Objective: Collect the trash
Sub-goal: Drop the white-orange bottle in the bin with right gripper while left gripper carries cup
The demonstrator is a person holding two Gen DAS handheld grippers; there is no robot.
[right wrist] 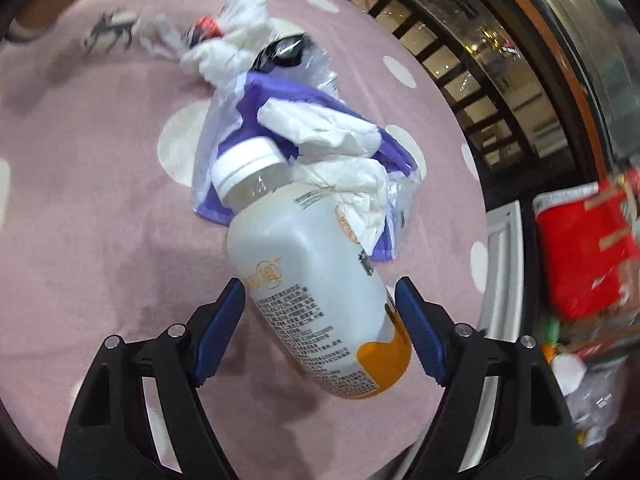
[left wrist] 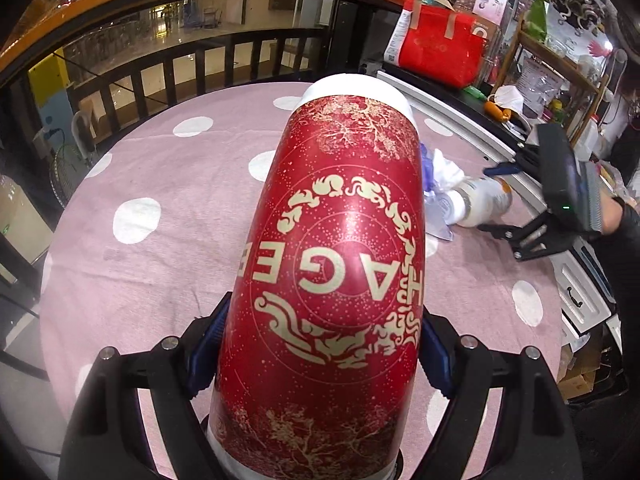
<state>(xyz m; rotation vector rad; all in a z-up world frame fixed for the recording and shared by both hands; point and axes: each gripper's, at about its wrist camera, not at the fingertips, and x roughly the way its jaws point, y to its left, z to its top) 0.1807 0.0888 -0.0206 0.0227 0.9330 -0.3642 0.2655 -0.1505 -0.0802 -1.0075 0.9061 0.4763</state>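
Observation:
My left gripper (left wrist: pixel 322 316) is shut on a tall red paper cup (left wrist: pixel 340 208) with gold patterns and white rims, held above the pink dotted tablecloth (left wrist: pixel 160 264). A white plastic bottle (right wrist: pixel 312 280) with a white cap and orange base lies on the cloth, slanted between the blue pads of my right gripper (right wrist: pixel 320 284). The pads stand close at its sides without clearly pressing, so that gripper is open. Crumpled white tissues (right wrist: pixel 336 132) and a purple wrapper (right wrist: pixel 260 120) lie just beyond the bottle. The left wrist view also shows the right gripper (left wrist: pixel 490 199) at the bottle (left wrist: pixel 480 200).
A black railing (left wrist: pixel 180 68) with an orange top rail runs behind the round table. A red bag (left wrist: pixel 444 52) sits on a counter to the right, beside cluttered shelves (left wrist: pixel 560 80). More small litter (right wrist: pixel 204 28) lies at the far side of the cloth.

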